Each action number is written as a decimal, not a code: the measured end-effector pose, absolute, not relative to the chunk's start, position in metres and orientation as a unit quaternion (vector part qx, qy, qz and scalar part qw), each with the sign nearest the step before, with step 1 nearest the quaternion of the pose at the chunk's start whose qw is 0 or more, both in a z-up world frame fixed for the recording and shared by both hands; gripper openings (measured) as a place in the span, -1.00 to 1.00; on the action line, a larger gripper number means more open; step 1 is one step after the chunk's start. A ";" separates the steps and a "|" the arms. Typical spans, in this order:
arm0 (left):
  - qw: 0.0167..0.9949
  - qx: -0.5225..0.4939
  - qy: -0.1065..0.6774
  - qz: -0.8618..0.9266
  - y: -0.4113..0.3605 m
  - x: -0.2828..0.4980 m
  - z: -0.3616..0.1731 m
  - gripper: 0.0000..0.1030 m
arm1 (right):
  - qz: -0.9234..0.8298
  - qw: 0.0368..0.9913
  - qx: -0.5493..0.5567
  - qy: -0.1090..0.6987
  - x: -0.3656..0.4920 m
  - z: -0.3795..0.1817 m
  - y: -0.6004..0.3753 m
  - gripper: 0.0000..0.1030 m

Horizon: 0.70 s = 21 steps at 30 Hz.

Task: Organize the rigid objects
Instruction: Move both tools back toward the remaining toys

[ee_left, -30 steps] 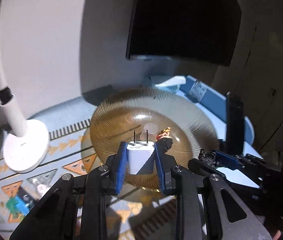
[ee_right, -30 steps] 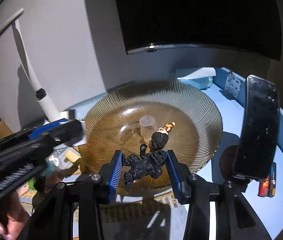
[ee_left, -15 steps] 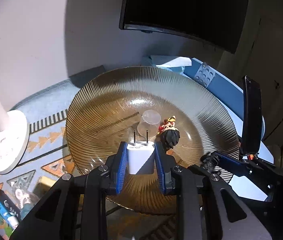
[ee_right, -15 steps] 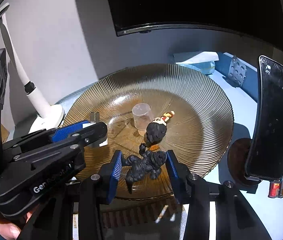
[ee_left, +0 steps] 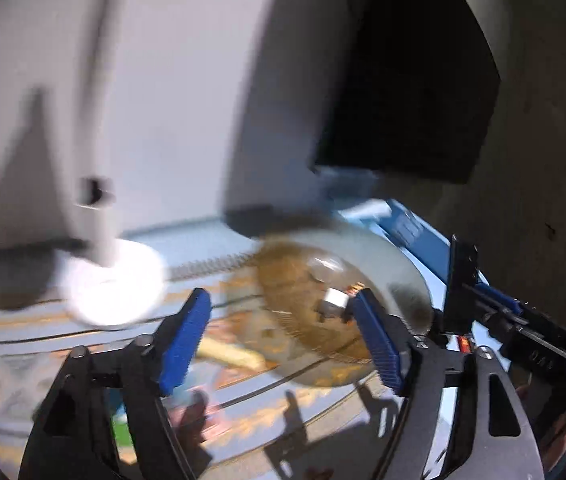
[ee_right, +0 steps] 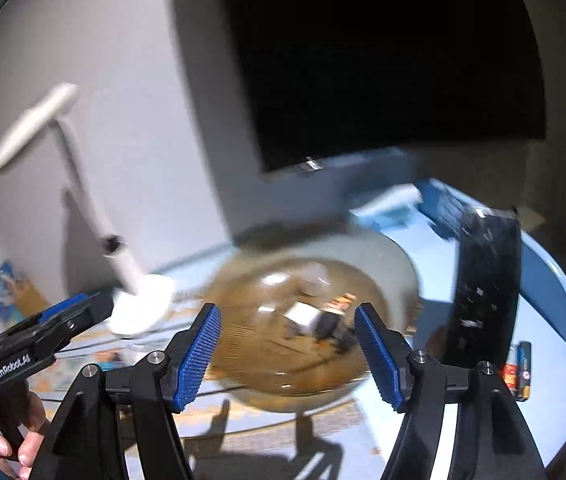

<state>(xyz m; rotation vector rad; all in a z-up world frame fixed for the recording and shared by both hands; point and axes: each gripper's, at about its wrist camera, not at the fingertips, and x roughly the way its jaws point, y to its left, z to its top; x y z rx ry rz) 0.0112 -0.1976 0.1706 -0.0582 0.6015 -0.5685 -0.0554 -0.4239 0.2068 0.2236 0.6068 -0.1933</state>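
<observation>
Both views are motion-blurred. An amber ribbed glass plate lies on the table. On it lie a white plug adapter, a small doll with dark hair and a black figurine, blurred together. My left gripper is open and empty, left of and nearer than the plate. It also shows in the right wrist view. My right gripper is open and empty, in front of the plate.
A white desk lamp stands to the left on a patterned mat. A black phone on a stand is to the right, with batteries beside it. A dark monitor stands behind.
Both grippers have opened and pulled back. The white adapter and the black figurine now lie on the plate. The left gripper has swung leftward.
</observation>
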 end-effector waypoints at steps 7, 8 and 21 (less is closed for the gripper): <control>0.955 -0.037 0.239 -0.170 -0.094 -0.057 0.198 0.66 | 0.008 0.956 0.058 0.287 -0.068 0.215 -0.310 0.35; 0.960 -0.033 0.234 -0.151 -0.080 -0.066 0.196 0.66 | 0.020 0.954 0.051 0.295 -0.065 0.210 -0.294 0.35; 0.955 -0.038 0.285 -0.068 -0.022 -0.072 0.108 0.67 | 0.050 0.923 0.011 0.382 -0.056 0.126 -0.214 0.34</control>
